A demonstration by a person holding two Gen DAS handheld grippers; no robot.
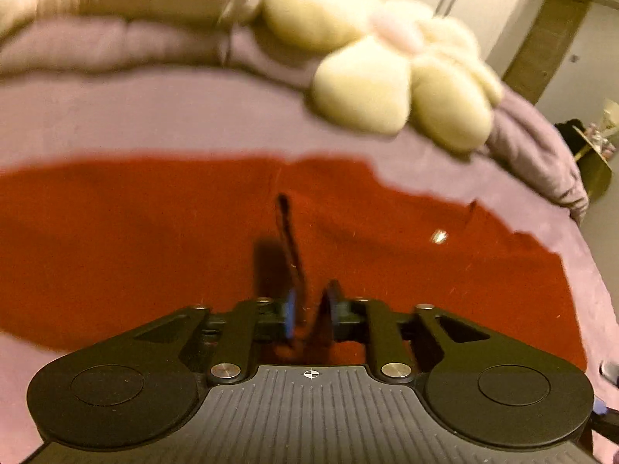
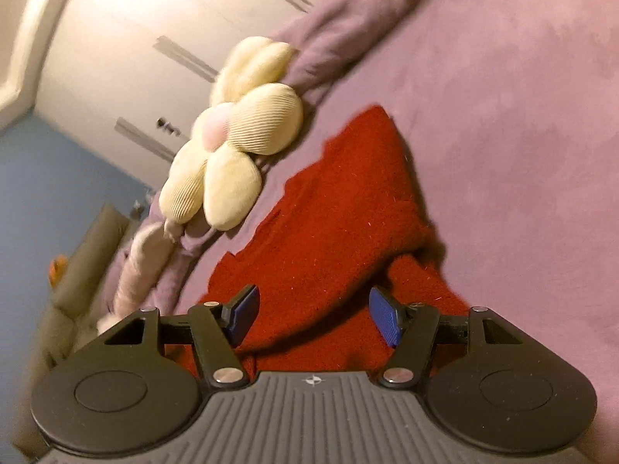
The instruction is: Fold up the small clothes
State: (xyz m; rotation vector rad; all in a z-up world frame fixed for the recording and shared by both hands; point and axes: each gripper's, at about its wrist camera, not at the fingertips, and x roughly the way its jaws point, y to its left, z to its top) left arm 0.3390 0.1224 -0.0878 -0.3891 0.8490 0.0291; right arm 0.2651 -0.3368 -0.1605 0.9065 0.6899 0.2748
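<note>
A red knitted garment (image 1: pixel 154 232) lies spread on a purple bed cover (image 1: pixel 154 116). In the left wrist view my left gripper (image 1: pixel 309 309) stands nearly closed, its blue pads pinching a raised ridge of the red cloth that runs away from the jaws. A small shiny spot (image 1: pixel 439 236) sits on the garment to the right. In the right wrist view the red garment (image 2: pixel 340 201) shows a folded layer over a lower one. My right gripper (image 2: pixel 315 317) hangs open just above that fold, and its blue pads (image 2: pixel 387 319) stand apart from the cloth.
A cream flower-shaped cushion (image 1: pixel 387 77) (image 2: pixel 232 143) lies at the far edge of the bed cover (image 2: pixel 503 116), against a rolled purple blanket (image 1: pixel 116 38) (image 2: pixel 348 19). White cupboard doors (image 2: pixel 154 38) stand behind. A small gold side table (image 1: pixel 592 162) is past the bed's right end.
</note>
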